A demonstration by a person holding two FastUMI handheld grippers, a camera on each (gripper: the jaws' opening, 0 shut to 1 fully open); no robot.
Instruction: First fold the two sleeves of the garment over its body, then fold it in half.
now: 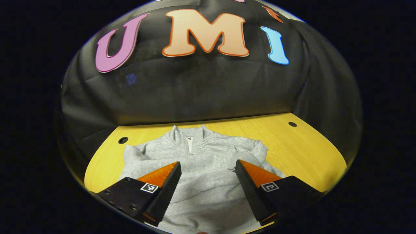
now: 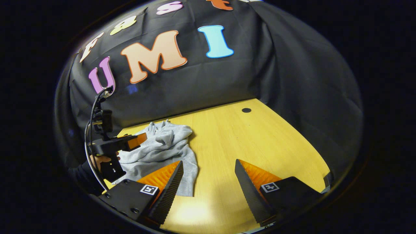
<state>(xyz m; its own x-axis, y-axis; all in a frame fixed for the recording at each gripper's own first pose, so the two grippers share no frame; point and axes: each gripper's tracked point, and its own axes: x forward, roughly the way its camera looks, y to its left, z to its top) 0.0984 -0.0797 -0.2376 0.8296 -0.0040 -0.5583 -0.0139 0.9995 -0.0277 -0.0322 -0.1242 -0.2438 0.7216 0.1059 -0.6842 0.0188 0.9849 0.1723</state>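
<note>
Your garment [image 1: 208, 162] lies flat on the counter [image 1: 302, 146], sleeves seemingly already folded in — the half-fold remains. Both grippers, left [image 1: 208, 182] and right [image 2: 208, 182], gape wide, holding nothing.

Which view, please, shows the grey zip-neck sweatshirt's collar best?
The left gripper view: the grey zip-neck sweatshirt lies face-up straight ahead on the yellow wooden table, collar and zip plainly visible. The right gripper view shows it sideways and bunched, collar small, partly behind the left claw.
</note>
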